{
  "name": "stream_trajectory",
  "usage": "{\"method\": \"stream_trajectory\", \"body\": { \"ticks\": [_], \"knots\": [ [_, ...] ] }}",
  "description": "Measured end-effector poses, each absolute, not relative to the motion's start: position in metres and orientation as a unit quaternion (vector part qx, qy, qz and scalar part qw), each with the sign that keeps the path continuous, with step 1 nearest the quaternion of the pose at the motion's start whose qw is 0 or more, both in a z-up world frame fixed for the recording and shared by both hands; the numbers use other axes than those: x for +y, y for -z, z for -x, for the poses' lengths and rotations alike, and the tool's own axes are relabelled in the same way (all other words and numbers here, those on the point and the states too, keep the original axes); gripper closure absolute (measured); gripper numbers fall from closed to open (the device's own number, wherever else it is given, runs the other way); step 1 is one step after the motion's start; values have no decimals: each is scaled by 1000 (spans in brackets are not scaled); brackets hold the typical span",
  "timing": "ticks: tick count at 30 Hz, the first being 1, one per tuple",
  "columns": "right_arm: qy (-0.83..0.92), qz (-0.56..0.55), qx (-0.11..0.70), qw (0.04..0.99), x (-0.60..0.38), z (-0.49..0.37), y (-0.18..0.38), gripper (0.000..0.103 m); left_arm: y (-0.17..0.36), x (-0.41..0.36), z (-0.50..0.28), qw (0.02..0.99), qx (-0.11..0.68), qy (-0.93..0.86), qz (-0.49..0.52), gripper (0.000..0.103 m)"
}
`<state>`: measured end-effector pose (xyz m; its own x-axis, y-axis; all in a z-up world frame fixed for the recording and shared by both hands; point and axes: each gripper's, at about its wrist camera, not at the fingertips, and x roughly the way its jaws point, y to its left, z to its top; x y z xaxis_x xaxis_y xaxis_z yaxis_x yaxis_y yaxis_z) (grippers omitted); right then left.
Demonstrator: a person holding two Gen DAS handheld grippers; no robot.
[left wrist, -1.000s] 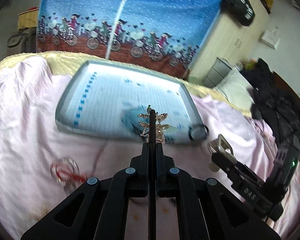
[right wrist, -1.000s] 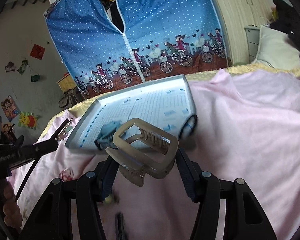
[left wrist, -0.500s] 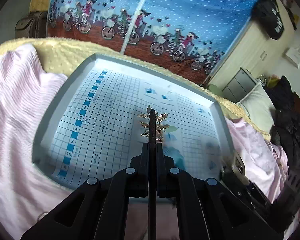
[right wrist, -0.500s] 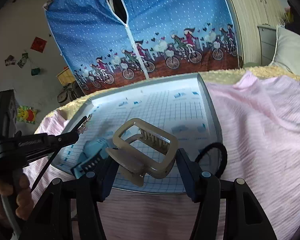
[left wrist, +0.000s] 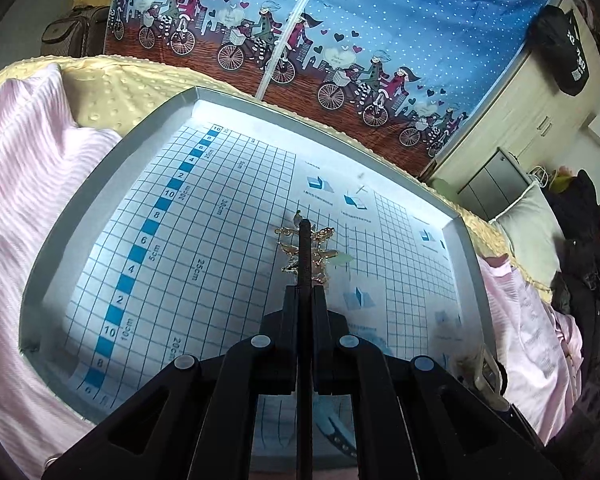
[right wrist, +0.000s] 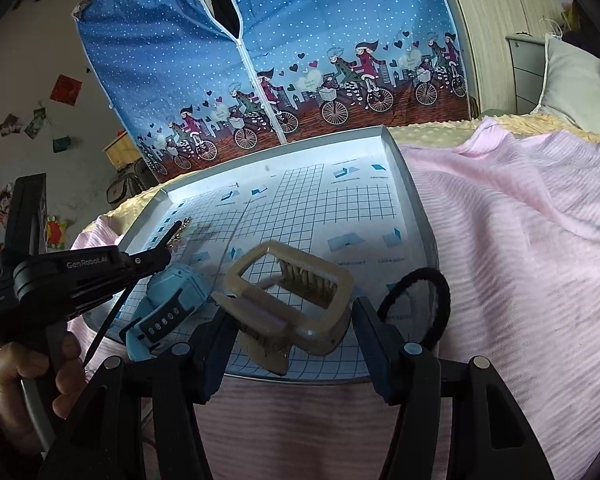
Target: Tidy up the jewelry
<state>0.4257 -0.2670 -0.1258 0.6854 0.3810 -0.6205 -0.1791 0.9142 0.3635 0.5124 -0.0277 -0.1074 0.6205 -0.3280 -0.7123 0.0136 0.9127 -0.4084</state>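
My left gripper (left wrist: 305, 227) is shut on a small gold jewelry piece (left wrist: 320, 258) and holds it above the middle of the grey tray (left wrist: 60, 240) lined with blue grid paper. In the right wrist view the left gripper (right wrist: 176, 227) shows over the tray's left part, with the gold piece (right wrist: 185, 225) at its tips. My right gripper (right wrist: 290, 316) is shut on a beige hair claw (right wrist: 296, 296), held over the near edge of the tray (right wrist: 414, 200). A light blue watch (right wrist: 168, 312) lies in the tray's near left corner.
A black hair tie (right wrist: 418, 304) lies across the tray's near right rim. The tray rests on a pink blanket (right wrist: 520, 240) over a yellow cover. A blue fabric wardrobe (left wrist: 340, 20) stands behind. A person's hand (right wrist: 36, 376) grips the left tool.
Both grippers have moved forward to the tray. The left one now holds the gold piece over the grid paper; the right one has brought the hair claw to the near rim.
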Motion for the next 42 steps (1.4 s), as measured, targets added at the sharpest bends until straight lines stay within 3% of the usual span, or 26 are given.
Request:
{"method": "stream_trajectory", "body": {
  "ticks": [13, 15, 17, 19, 21, 23, 24, 25, 35, 36, 38, 42],
  "knots": [
    [-154, -146, 358, 909, -271, -428, 125, 42, 112, -29, -510, 886, 416, 95, 183, 96],
    [-149, -145, 356, 911, -271, -427, 123, 37, 108, -30, -505, 889, 412, 97, 176, 87],
    [-144, -142, 350, 915, -271, -425, 120, 35, 101, -32, -497, 896, 401, 95, 165, 59],
    [-138, -136, 343, 919, -271, -422, 115, 27, 91, -32, -486, 909, 375, 95, 154, 47],
    [-134, -131, 331, 925, -271, -418, 109, 21, 83, -32, -475, 918, 356, 98, 146, 44],
    [-132, -130, 319, 929, -272, -414, 101, 11, 75, -32, -466, 922, 349, 98, 137, 33],
    [-132, -131, 314, 931, -272, -413, 98, 2, 71, -32, -462, 924, 345, 96, 132, 31],
    [-131, -129, 302, 935, -272, -408, 92, 0, 65, -31, -454, 929, 336, 94, 127, 30],
    [-147, -102, 221, 959, -266, -358, 42, 0, 26, -33, -388, 948, 308, 70, 39, 29],
    [-148, -98, 217, 960, -265, -351, 38, 0, 22, -34, -377, 952, 298, 64, 27, 28],
    [-150, -91, 210, 962, -264, -339, 29, 0, 17, -34, -357, 956, 286, 59, 17, 12],
    [-150, -86, 197, 965, -264, -309, 15, 0, 8, -32, -322, 964, 261, 54, 25, 11]
  ]
}}
